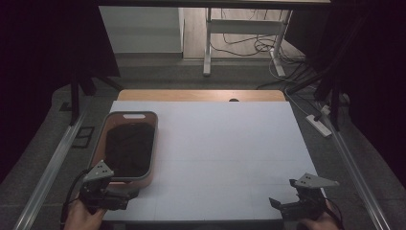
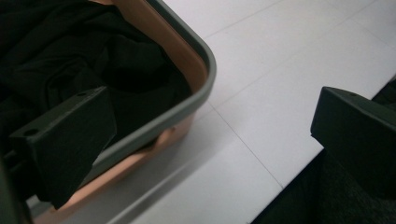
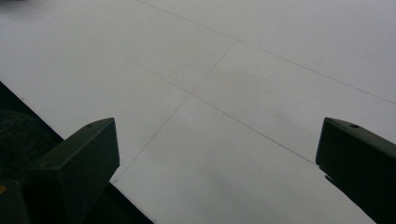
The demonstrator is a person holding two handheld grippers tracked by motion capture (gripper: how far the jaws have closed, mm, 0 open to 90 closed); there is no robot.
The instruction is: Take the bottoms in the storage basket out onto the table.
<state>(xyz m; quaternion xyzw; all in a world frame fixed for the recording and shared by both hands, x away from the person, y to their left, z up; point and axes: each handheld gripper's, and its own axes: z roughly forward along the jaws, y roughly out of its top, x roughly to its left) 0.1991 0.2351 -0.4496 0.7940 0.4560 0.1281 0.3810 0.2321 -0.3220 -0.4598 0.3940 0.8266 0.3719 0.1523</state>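
An orange basket with a grey rim sits on the left of the white table, and dark cloth lies inside it. In the left gripper view the basket's near corner and the black cloth show between and beyond the jaws. My left gripper is at the table's front left, just before the basket's near end, open and empty. My right gripper rests at the front right edge, open over bare table.
A wooden strip borders the table's far edge. Beyond it stand white desk legs and loose cables on the floor. A power strip lies right of the table. Metal rails run along both sides.
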